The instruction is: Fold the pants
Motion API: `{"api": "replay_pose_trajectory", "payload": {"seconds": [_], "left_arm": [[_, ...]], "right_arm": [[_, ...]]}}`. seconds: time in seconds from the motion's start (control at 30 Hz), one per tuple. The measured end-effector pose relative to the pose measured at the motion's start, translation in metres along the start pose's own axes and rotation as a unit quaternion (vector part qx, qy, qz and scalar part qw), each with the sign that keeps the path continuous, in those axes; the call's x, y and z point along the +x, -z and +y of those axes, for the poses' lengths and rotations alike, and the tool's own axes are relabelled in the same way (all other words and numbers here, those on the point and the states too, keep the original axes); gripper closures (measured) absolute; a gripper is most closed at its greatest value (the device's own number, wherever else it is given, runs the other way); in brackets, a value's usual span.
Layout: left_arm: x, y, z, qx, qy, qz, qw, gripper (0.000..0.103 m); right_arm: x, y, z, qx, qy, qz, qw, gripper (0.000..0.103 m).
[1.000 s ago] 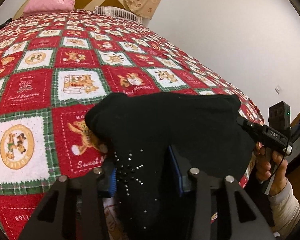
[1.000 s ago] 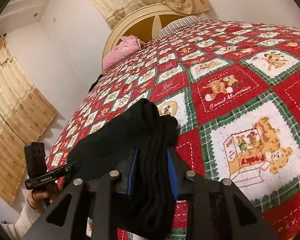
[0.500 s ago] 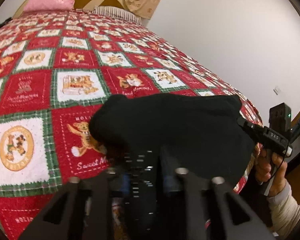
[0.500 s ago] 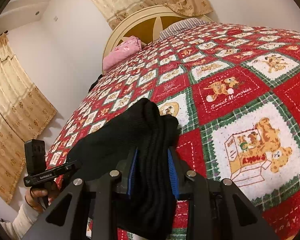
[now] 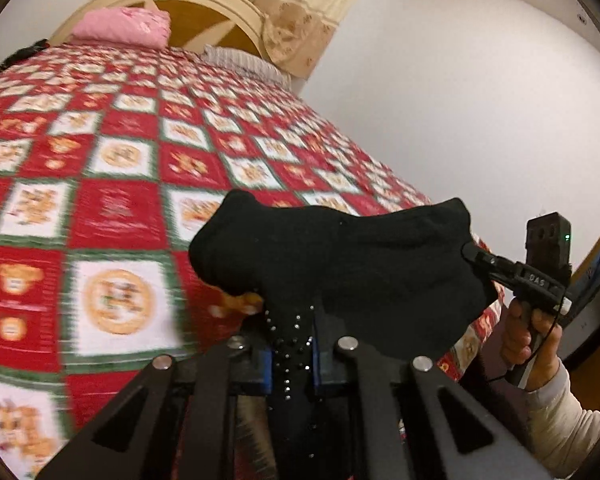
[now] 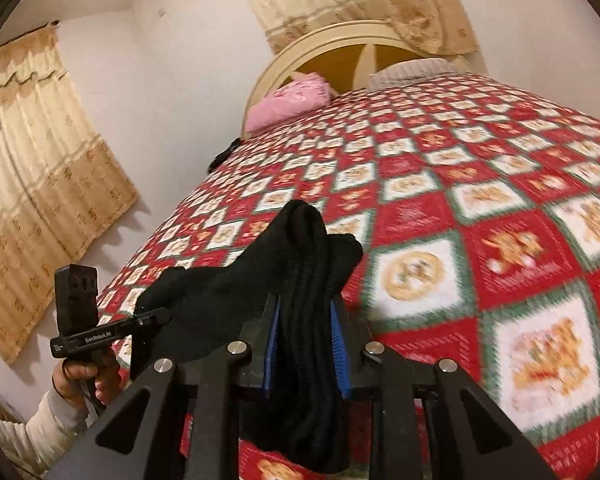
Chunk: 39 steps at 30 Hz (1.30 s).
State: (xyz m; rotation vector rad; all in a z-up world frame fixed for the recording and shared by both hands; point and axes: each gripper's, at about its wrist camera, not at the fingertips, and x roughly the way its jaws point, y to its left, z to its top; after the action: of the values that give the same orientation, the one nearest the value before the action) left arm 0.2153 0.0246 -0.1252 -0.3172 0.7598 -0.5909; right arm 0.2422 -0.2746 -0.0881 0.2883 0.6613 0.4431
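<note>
Left gripper (image 5: 290, 346) closing tight on black pants (image 5: 340, 264), right gripper (image 6: 304, 344) closing on them too, red teddy-bear blanket (image 5: 112, 216) underneath, pink pillow (image 5: 124, 28) far behind

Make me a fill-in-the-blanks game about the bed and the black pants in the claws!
1. The folded knit pants pinched in both claws are ____ in colour.
2. The soft cushion by the curved wooden headboard is ____.
3. The red, white and green checked blanket covers the ____.
4. Little shiny ____ dot the fabric in the left claw.

Missing words: black; pink; bed; studs
</note>
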Motion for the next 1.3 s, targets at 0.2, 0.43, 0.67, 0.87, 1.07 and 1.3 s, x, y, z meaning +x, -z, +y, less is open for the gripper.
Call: {"api": "replay_pose_trajectory", "payload": {"seconds": [0.2,0.43,0.67,0.87,1.07,1.3], "left_arm": [[-0.043,-0.008,0.026,0.001,-0.066,-0.039,0.9971,0.089],[-0.077,-0.008,0.067,-0.021,-0.147,-0.065,0.9868,0.089],[-0.090,-0.006,0.099,-0.032,-0.203,-0.071,0.9761,0.089],[-0.095,0.000,0.121,-0.050,-0.213,-0.068,0.9734,0.089],[-0.089,0.006,0.132,-0.054,-0.213,-0.053,0.9742,0.089],[-0.080,0.010,0.141,-0.047,-0.228,-0.035,0.9719,0.084]], "right_arm": [[0.048,-0.028,0.041,-0.041,-0.048,0.018,0.998,0.079],[0.128,-0.048,0.096,-0.076,-0.101,0.047,0.991,0.079],[0.188,-0.052,0.134,-0.095,-0.128,0.076,0.984,0.079],[0.222,-0.054,0.149,-0.104,-0.138,0.093,0.981,0.079],[0.242,-0.051,0.149,-0.101,-0.130,0.107,0.981,0.079],[0.259,-0.046,0.141,-0.089,-0.119,0.122,0.981,0.079]]}}
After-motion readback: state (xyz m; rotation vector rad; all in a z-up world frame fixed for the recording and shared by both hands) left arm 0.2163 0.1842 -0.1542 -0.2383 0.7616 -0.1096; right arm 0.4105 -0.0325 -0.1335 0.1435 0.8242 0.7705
